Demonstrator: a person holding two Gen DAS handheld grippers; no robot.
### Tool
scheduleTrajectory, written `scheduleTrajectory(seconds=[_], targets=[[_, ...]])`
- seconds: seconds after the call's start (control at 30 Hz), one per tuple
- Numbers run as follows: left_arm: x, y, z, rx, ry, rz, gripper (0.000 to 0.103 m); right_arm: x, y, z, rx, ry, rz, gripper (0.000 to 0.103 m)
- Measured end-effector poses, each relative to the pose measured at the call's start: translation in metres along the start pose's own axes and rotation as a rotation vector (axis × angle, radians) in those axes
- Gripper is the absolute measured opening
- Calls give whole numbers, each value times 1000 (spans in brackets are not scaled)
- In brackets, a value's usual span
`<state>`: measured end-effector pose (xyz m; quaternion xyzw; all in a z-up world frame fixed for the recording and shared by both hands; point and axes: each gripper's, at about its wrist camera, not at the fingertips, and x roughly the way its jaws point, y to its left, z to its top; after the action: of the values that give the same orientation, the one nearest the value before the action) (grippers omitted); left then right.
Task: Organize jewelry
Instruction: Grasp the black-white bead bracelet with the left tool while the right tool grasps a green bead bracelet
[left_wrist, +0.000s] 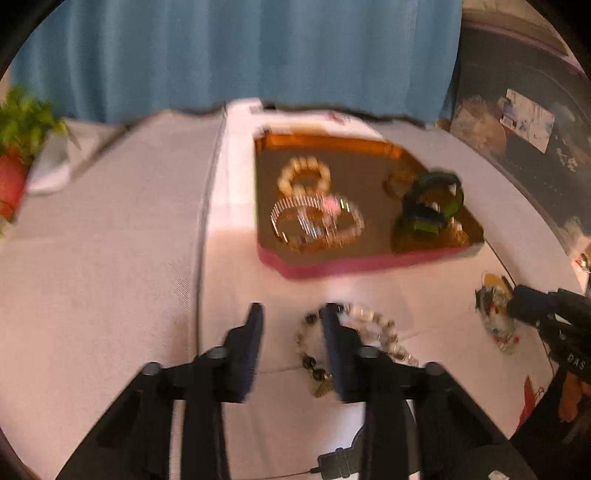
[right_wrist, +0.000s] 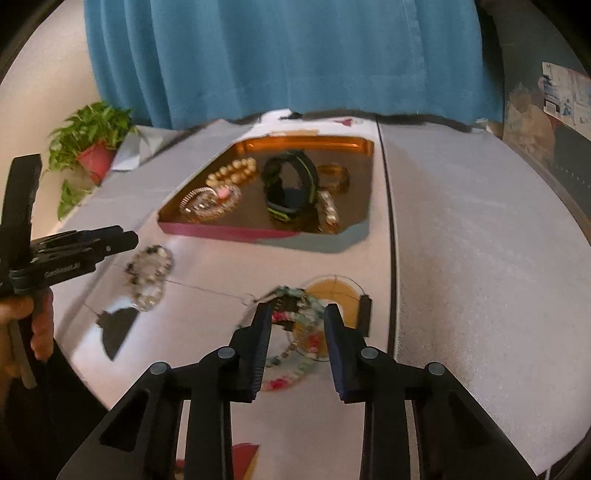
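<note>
The right tongs (right_wrist: 297, 321) stand wide open, holding nothing, with the tangled pastel bead-and-chain bracelet with pink and pale green stones (right_wrist: 295, 332) lying on the surface between their tips. To take it well, I would lower both tips until they bracket one bunched section, then close on the thickest cluster of beads instead of a single thin chain strand, which would likely slip. The left tongs (left_wrist: 291, 314) are also open and empty; the loose pile of black-and-white beaded bracelets (left_wrist: 354, 339) lies partly beneath their right finger (left_wrist: 336, 350), so they would need to shift a little rightward to straddle it. Ahead waits the shallow gold-lined tray with a magenta front edge (right_wrist: 229, 232), already carrying a cream bead bracelet (right_wrist: 232, 171), a sparkly silver bangle with a pink charm (right_wrist: 210, 201), a black-and-green woven watch strap (right_wrist: 291, 184) and an amber bangle (right_wrist: 334, 177). Its raised front edge must be cleared, and free space looks scarce. A potted green plant in a red pot (right_wrist: 92, 147) stands well apart.
</note>
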<state>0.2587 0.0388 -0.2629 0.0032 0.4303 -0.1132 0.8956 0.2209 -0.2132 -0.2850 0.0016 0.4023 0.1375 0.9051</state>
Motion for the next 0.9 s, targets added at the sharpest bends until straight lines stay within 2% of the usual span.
scheduleTrajectory(seconds=[0.1,0.17,0.2,0.47,0.6,0.63,0.67,0.7,0.8,0.9], targets=[[3,-5,-4,60,-5,20,21,2,-7,2,19,-15,-16,21],[4,-4,-4,70,-17,21,21,5,-12,5,22,-17,-31,12],[4,-2,-4,65,-19,15,21,9,-13,6,12,-3,-39,11],[2,-3,-7,81,-36,16,20,18,-3,7,-27,34,-15,12],[3,-3,-6,89,-33,13,21,23,18,6,-180,38,-109,12],[3,-3,-6,92,-28,11,19,25,20,8,-196,42,-117,9],[3,-4,-6,94,-23,7,11,26,21,9,-205,45,-112,6],[3,-4,-5,88,-13,-18,5,27,20,11,-203,47,-103,6],[-1,4,-3,8,3,-83,5,25,7,14,-109,36,-47,6],[-22,9,0,-53,-62,-143,5,9,1,19,-45,-44,-19,6]])
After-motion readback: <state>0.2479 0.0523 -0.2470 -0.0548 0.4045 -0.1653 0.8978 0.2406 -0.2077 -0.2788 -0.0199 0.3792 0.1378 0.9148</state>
